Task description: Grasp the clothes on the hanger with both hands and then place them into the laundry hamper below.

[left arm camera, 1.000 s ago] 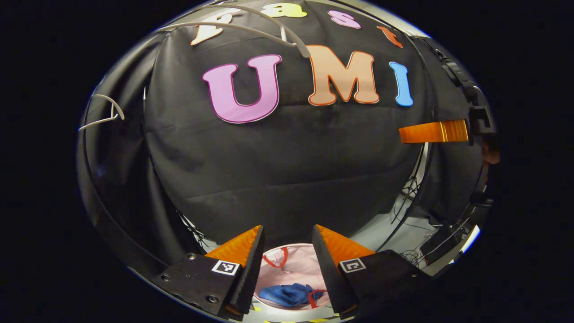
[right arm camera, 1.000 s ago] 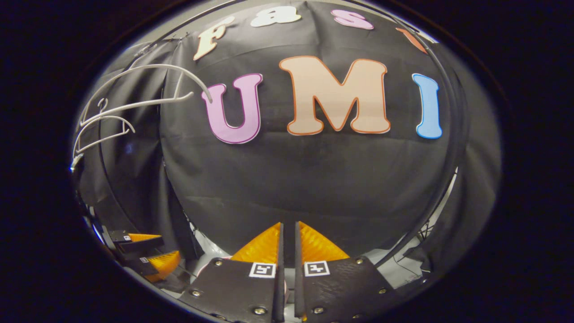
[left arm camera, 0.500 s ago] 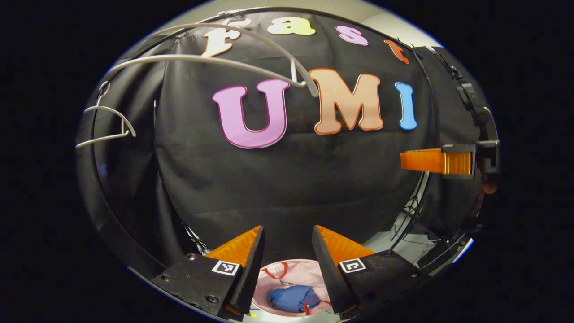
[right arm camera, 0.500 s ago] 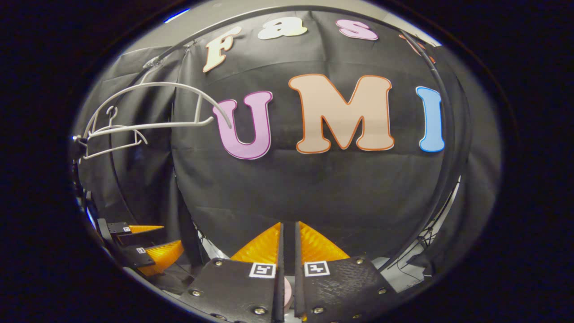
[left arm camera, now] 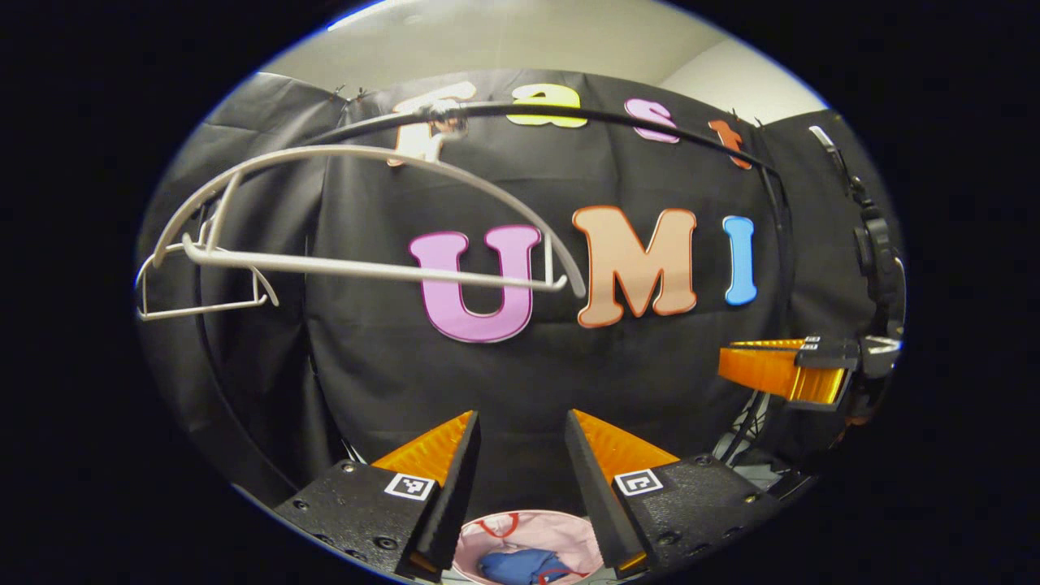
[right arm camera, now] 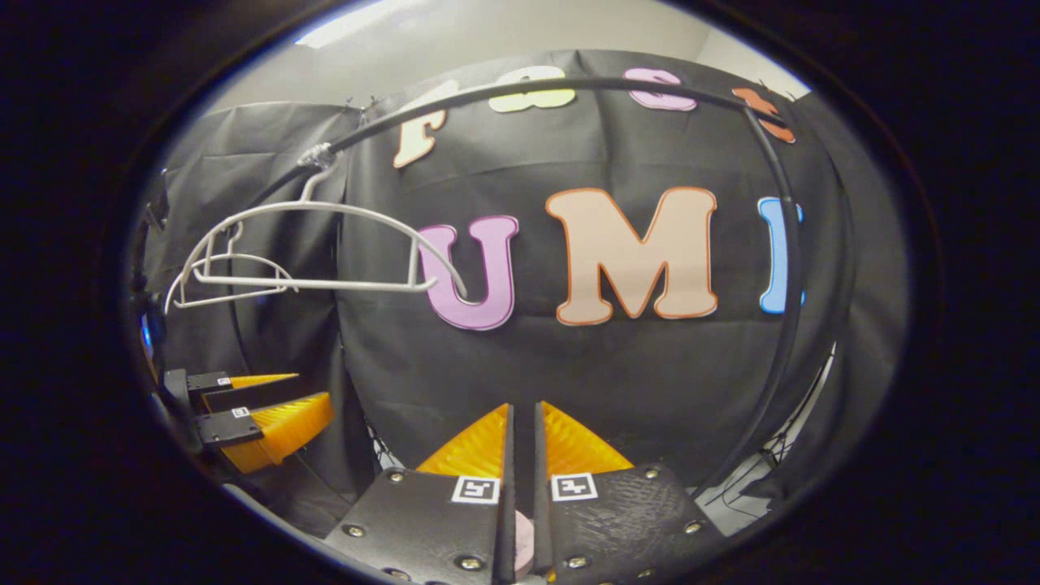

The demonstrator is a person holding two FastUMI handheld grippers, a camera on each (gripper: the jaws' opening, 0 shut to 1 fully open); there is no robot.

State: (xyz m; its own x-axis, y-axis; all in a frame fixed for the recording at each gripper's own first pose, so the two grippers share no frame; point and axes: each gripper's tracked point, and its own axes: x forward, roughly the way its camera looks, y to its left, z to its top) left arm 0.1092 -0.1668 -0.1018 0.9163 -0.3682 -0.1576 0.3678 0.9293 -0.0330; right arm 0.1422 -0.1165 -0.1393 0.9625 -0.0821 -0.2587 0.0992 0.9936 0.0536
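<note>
Two grippers sit nearest the cameras. In the left gripper view the left gripper [left arm camera: 520, 455] has its orange fingers well apart with nothing between them. Through that gap, low down, lies the pink laundry hamper [left arm camera: 561, 532], and a blue garment [left arm camera: 516, 565] is bundled inside it next to a red handle loop.

In the right gripper view the right gripper [right arm camera: 520, 443] has its fingers drawn together to a thin slit, and nothing shows pinched in it; a sliver of pink peeks between the finger bases below. The left gripper appears again at the lower left of that view, off to the side, and the right gripper shows at the right edge of the left gripper view, level and apart from everything.

Farther off and higher, a white hanger [left arm camera: 366, 272] hangs bare from the black rail [left arm camera: 617, 115], with a second bare hanger [left arm camera: 203, 301] beyond it to the left. No cloth drapes on either one.

Judging from this, the task looks essentially finished: the clothes are off the hanger and down in the hamper, and both grippers are empty and raised clear of it. As far as these views reach, nothing remains to take down.
</note>
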